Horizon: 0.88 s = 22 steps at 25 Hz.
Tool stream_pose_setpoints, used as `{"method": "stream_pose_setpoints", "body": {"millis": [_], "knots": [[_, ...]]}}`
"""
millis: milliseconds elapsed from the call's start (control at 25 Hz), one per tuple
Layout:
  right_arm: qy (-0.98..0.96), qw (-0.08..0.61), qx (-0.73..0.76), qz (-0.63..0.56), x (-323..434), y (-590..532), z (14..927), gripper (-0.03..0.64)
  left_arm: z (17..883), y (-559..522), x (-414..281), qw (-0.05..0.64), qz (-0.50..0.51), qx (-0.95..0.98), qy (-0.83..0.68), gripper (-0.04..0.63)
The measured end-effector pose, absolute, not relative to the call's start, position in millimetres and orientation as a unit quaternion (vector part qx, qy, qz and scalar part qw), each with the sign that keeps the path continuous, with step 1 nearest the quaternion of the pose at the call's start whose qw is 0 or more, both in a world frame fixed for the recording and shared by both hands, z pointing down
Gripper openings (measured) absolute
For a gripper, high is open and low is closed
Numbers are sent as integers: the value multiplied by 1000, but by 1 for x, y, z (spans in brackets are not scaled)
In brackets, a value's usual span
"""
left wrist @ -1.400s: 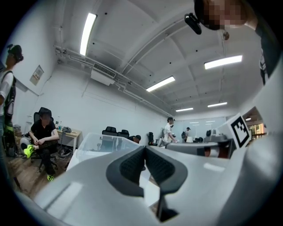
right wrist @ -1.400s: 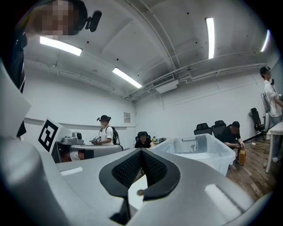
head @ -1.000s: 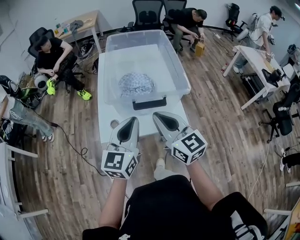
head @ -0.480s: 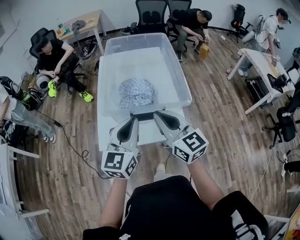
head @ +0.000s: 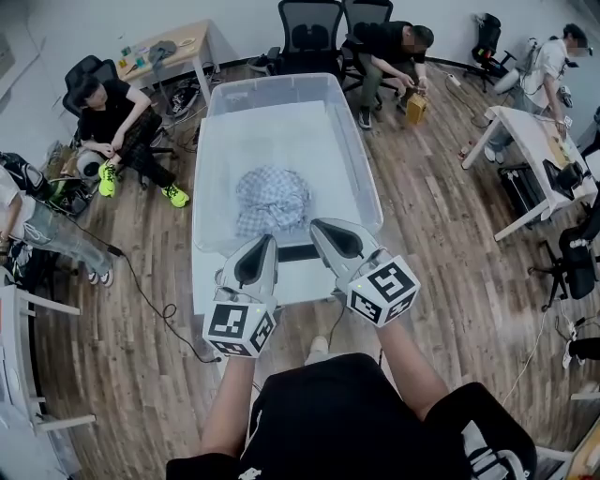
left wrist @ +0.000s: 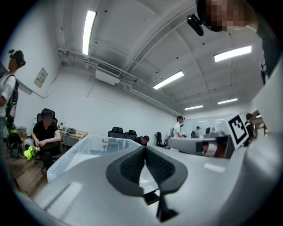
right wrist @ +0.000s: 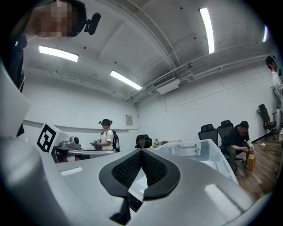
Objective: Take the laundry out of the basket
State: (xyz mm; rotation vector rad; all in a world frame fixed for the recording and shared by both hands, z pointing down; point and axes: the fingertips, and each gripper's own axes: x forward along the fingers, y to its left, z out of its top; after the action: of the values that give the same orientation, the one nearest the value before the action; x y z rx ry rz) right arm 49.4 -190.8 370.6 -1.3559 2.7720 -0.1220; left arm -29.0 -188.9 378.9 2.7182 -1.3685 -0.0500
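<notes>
A clear plastic basket (head: pixel 366 178) stands on a white table (head: pixel 211 272). Inside it a blue-and-white checked cloth (head: pixel 272 199) lies bunched near the near wall. My left gripper (head: pixel 269 240) is shut and empty, its tip at the basket's near rim, just left of the dark handle slot (head: pixel 296 252). My right gripper (head: pixel 317 225) is also shut and empty, its tip over the near rim beside the cloth. In the left gripper view the shut pads (left wrist: pixel 144 150) point level along the basket (left wrist: pixel 84 150). The right gripper view shows shut pads (right wrist: pixel 141 152) with the basket (right wrist: pixel 208 152) to the right.
A seated person (head: pixel 108 117) with a desk (head: pixel 164 52) behind is at the left. Another seated person (head: pixel 389 47) and office chairs (head: pixel 309 28) are behind the basket. A white desk (head: pixel 534 155) stands at the right. A cable (head: pixel 141 286) runs across the wooden floor.
Both grippers have moved forward to the basket, from over the table's near edge to its near rim. Both stayed shut.
</notes>
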Motion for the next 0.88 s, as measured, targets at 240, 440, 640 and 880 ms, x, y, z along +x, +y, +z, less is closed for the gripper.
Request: {"method": "stream_pose_setpoints", "body": {"millis": [240, 440, 640, 880], "knots": [[901, 35, -431, -40, 61, -209, 370, -6, 377, -207, -21, 47, -17, 886, -462, 8], [902, 41, -427, -39, 70, -223, 369, -6, 377, -221, -13, 45, -20, 883, -467, 8], [902, 43, -428, -28, 77, -237, 362, -6, 372, -235, -6, 41, -25, 882, -470, 8], [903, 46, -426, -22, 84, -252, 357, -6, 366, -251, -3, 32, -27, 878, -476, 8]]}}
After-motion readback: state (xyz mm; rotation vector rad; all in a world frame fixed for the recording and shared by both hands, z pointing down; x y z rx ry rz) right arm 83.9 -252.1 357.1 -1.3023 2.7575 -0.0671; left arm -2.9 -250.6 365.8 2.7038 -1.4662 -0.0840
